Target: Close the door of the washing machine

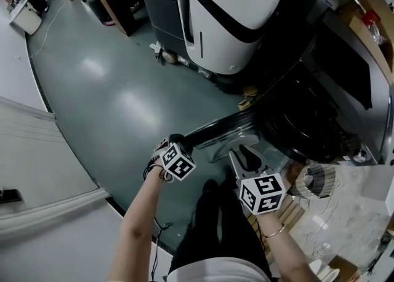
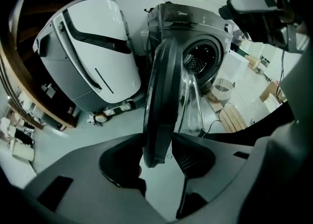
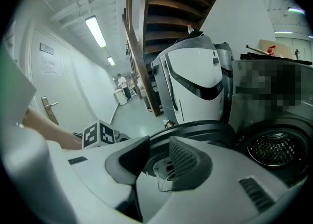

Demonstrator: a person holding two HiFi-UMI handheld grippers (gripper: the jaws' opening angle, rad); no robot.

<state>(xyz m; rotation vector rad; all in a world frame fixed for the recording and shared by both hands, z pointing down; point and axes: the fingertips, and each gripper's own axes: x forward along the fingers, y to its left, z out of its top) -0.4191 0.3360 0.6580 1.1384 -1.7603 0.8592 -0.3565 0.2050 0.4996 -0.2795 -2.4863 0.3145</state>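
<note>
The door [image 1: 212, 128] of the washing machine [image 1: 320, 102] is open. It swings out from the dark machine at the right of the head view toward the lower centre of the frame. It is a dark round rim around a clear glass bowl. The left gripper view shows the door [image 2: 164, 96] edge-on at frame centre.

The drum [image 2: 200, 60] behind the door shows only its perforated metal wall. A ribbed basket [image 1: 320, 179] stands on the floor just beside the machine. Its contents cannot be determined.

The left gripper [image 1: 177, 141] is at the free edge of the door, and its bare forearm enters from the lower left of the frame. Its 2 jaws are spread wide. The rim stands between them, just beside both pads.

The right gripper [image 1: 246, 156] is over the glass side of the door, just right of the left gripper. Its 2 jaws are also apart, with the rim and bowl visible past them. The right wrist carries a thin bracelet [image 1: 274, 233].

A white appliance [image 1: 240, 4] with a black stripe stands at the upper centre, just beside the machine.
</note>
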